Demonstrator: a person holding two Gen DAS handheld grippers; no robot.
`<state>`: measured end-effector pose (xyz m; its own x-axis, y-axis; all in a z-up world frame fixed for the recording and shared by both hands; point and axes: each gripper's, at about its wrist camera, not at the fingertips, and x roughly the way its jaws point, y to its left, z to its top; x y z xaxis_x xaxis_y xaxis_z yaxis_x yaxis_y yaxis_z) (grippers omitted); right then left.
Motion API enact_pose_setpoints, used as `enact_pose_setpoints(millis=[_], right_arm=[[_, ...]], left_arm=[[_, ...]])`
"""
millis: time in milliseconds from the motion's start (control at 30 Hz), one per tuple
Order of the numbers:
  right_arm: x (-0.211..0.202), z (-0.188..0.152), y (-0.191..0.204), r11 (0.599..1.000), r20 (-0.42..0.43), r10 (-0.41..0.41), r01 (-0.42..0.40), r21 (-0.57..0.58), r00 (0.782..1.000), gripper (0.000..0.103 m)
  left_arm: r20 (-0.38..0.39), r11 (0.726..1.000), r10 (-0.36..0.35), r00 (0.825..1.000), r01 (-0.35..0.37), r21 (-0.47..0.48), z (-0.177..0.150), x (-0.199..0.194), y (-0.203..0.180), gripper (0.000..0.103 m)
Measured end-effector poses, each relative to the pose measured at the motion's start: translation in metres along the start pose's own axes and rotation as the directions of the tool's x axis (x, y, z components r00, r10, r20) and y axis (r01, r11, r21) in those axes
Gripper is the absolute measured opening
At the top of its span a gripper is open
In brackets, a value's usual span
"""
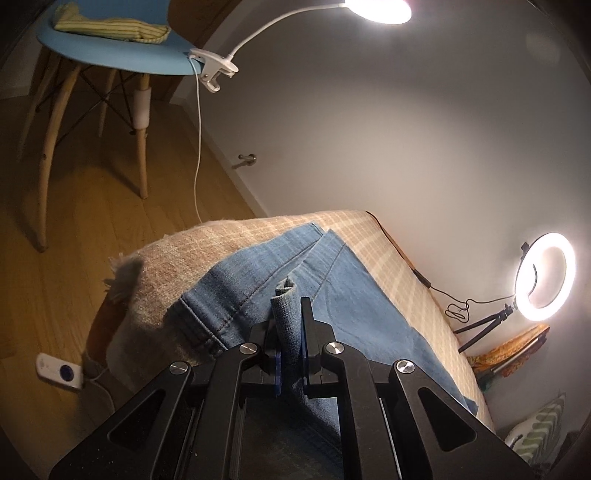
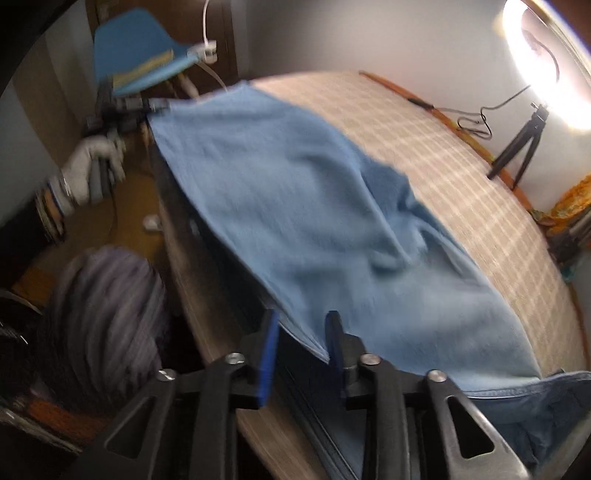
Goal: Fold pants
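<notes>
Pants [image 1: 258, 266]: blue denim jeans, spread over a beige checked blanket [image 1: 388, 258] on a raised flat surface; legs run away twd the wall, one edge hangs off the near side.
Left gripper [image 1: 287, 314]: black tongs, jaws nearly together, pinching a rolled-up fold of denim that stands up betw. the fingers.
Right gripper [image 2: 301, 332]: jaws partly apart, at the near edge of the pants [image 2: 295, 206]; cloth edge lies betw. the fingers, right finger close to or touching it, left one clear. View is blurred, so contact is hard to judge.
Left hand [image 2: 92, 166]: pale glove, seen from the right-wrist view, holding its gripper at the far corner of the jeans.
Chair [image 1: 122, 55]: blue seat, wooden legs, on wood floor beyond the blanket; yellow striped cloth [image 1: 110, 27] on it.
Lights: clip lamp [image 1: 376, 9] clamped to chair edge; ring light [image 1: 546, 275] on small tripod by the wall, right side.
Floor: white power strip [image 1: 61, 371] near the blanket's fringe.
</notes>
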<state>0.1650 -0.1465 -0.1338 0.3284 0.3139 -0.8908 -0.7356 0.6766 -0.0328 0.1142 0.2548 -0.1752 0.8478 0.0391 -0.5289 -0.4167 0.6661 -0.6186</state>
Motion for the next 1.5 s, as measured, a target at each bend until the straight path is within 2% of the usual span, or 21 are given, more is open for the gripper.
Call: enact_pose_setpoints(millis=[233, 467, 600, 767, 1000, 1267, 1500], right_arm=[[0.018, 0.071, -0.004, 0.996, 0.089, 0.090, -0.092, 0.016, 0.992, 0.033], [0.057, 0.155, 0.008, 0.987, 0.154, 0.158, -0.152, -0.047, 0.975, 0.034], [0.079, 0.202, 0.012, 0.979, 0.173, 0.197, -0.185, -0.082, 0.965, 0.034], [0.114, 0.250, 0.012, 0.969, 0.154, 0.228, -0.208, -0.133, 0.961, 0.034], [0.168, 0.301, 0.018, 0.955, 0.099, 0.255, -0.235, -0.179, 0.962, 0.045], [0.234, 0.345, 0.034, 0.947, 0.061, 0.282, -0.267, -0.179, 0.958, 0.045], [0.261, 0.364, 0.052, 0.936, 0.045, 0.296, -0.280, -0.214, 0.954, 0.045]], left_arm=[[-0.015, 0.999, -0.001, 1.000, 0.002, 0.046, 0.001, 0.000, 0.000, 0.006], [-0.030, 0.996, 0.006, 1.000, -0.003, 0.093, 0.000, 0.004, -0.002, 0.005], [-0.031, 0.991, 0.011, 0.999, -0.007, 0.131, 0.001, 0.005, -0.006, 0.005], [-0.050, 0.992, 0.005, 0.999, 0.001, 0.127, 0.002, 0.006, -0.007, 0.005], [-0.078, 0.990, 0.008, 0.997, 0.003, 0.138, 0.005, 0.008, -0.012, 0.006], [-0.091, 0.987, 0.024, 0.996, -0.009, 0.161, 0.004, 0.011, -0.014, 0.006], [-0.082, 0.985, 0.026, 0.996, -0.011, 0.173, 0.002, 0.011, -0.014, 0.006]])
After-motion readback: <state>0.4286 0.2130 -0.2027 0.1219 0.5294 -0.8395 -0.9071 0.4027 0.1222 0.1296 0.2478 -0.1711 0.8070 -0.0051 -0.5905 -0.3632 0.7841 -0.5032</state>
